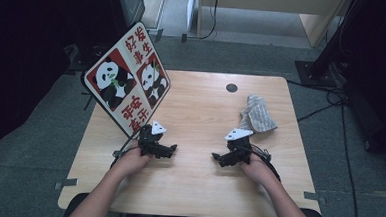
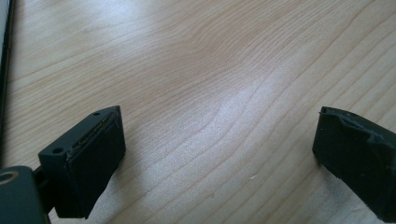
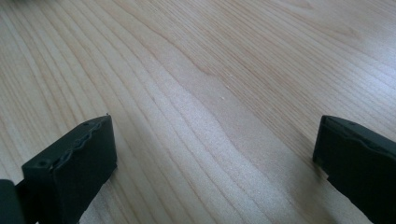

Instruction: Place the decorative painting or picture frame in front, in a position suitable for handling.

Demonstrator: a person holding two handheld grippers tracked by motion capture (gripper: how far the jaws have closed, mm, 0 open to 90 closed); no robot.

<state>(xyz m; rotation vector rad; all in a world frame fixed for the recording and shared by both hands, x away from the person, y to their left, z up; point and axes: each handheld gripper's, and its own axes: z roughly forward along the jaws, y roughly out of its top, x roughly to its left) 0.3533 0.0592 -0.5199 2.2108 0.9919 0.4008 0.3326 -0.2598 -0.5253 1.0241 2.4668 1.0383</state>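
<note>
Two bare forearms come in from the near edge of a light wooden table [image 1: 192,188], each hand holding a black two-jaw gripper low over the tabletop. On the left, the left gripper [image 1: 171,148] points toward the middle of the table, a grey three-cornered plate on top of it. On the right, the right gripper [image 1: 215,157] points back toward it, so the two tips face each other across a stretch of bare wood.

Both grippers stand wide apart and hold nothing. The left gripper view shows its two black jaws spread to the picture's edges with plain wood grain between them [image 2: 215,140]; the right gripper view shows the same, wide jaws over bare board [image 3: 210,140].

Nearest thing to either gripper is a crumpled grey and white patterned cloth [image 1: 257,116], lying on the table's far right part, just beyond the right gripper and apart from it. It looks bunched and unfolded.

At the far left corner, a diamond-shaped white sign with red characters and two panda pictures [image 1: 127,77] leans over the table edge. A small dark round hole [image 1: 231,87] sits near the far edge.

Judging from this, work on the cloth has not begun: nothing is gripped, and reaching, grasping and handling the cloth all remain.
</note>
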